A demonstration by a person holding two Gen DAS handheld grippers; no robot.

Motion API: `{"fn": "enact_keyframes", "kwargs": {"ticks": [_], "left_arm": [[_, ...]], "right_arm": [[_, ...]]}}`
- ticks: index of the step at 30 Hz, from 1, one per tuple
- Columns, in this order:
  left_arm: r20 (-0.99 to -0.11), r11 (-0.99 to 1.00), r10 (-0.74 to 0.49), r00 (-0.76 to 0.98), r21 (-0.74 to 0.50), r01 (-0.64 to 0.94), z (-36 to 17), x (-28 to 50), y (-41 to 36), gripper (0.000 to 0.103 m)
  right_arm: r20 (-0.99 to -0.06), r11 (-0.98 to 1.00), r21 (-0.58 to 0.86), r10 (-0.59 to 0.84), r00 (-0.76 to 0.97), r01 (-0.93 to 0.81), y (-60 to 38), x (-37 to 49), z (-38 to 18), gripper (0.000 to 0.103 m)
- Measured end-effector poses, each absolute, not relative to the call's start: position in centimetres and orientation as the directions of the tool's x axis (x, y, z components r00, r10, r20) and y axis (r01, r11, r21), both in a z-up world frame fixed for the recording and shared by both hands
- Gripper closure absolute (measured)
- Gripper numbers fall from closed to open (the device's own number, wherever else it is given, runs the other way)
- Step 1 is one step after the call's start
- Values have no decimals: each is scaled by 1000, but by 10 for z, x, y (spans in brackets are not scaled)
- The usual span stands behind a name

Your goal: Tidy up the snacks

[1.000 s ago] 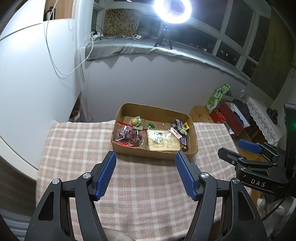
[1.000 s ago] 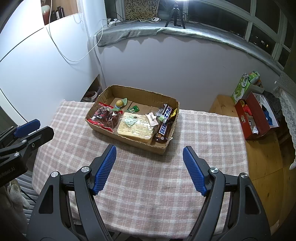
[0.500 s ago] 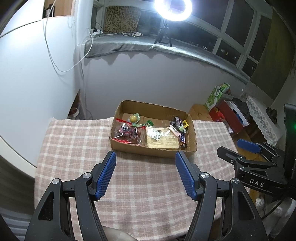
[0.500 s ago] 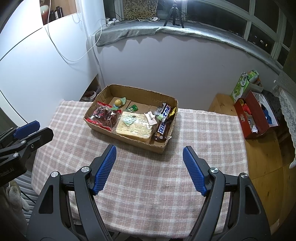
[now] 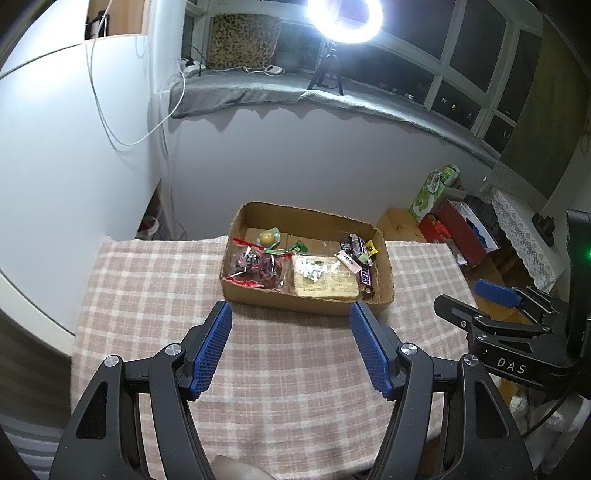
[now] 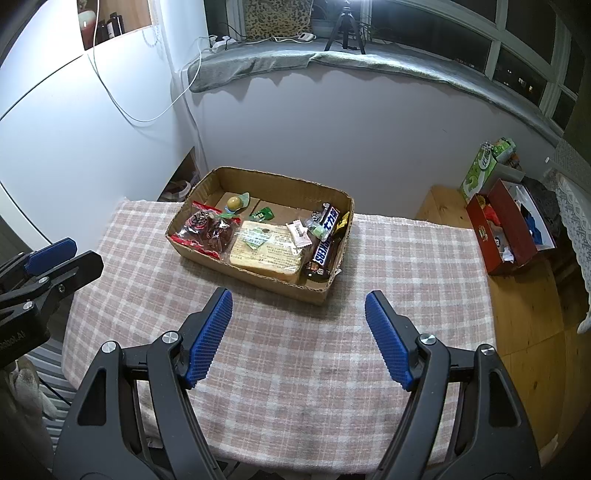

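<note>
Indoors at night, a shallow cardboard box of snacks sits toward the far side of a table covered with a pink-and-cream checked cloth, while two hand-held grippers hang over the bare cloth nearer the viewer. At far left, the left gripper is spread apart and empty, its blue ribbed pads well clear of the box's near wall. Inside the box, from left to right: a clear bag with red edges holding dark round sweets; behind it a yellow-green ball-shaped sweet on a green wrapper; a small green sachet; a flat, pale slab in printed clear wrap lying against the near wall; a small white-and-pink sachet resting on the slab's right edge; and two Snickers bars laid end to end along the right wall, with a yellow wrapper tucked beside the farther one. To the right, the right gripper is likewise released, nothing between its pads, poised over the cloth short of the box. Beyond the table's right edge, an open red carton and a green-and-white carton stand on a wooden surface. A ring light glows on the window ledge behind.
</note>
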State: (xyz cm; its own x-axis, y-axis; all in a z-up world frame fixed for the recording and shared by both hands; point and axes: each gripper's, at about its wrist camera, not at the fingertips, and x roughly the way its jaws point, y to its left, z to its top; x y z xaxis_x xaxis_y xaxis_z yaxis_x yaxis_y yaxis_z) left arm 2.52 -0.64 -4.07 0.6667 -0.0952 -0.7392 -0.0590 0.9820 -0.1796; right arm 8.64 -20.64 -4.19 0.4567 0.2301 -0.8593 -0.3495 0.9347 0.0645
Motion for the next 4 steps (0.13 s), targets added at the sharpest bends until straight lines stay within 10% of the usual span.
{"fn": "enact_keyframes", "kwargs": {"ticks": [4], "left_arm": [[-733,983,-90,674,-176,-60,-40,25,-7,37]], "right_arm": [[-860,935,63,229,456,-350,-207,87,-42,26]]}}
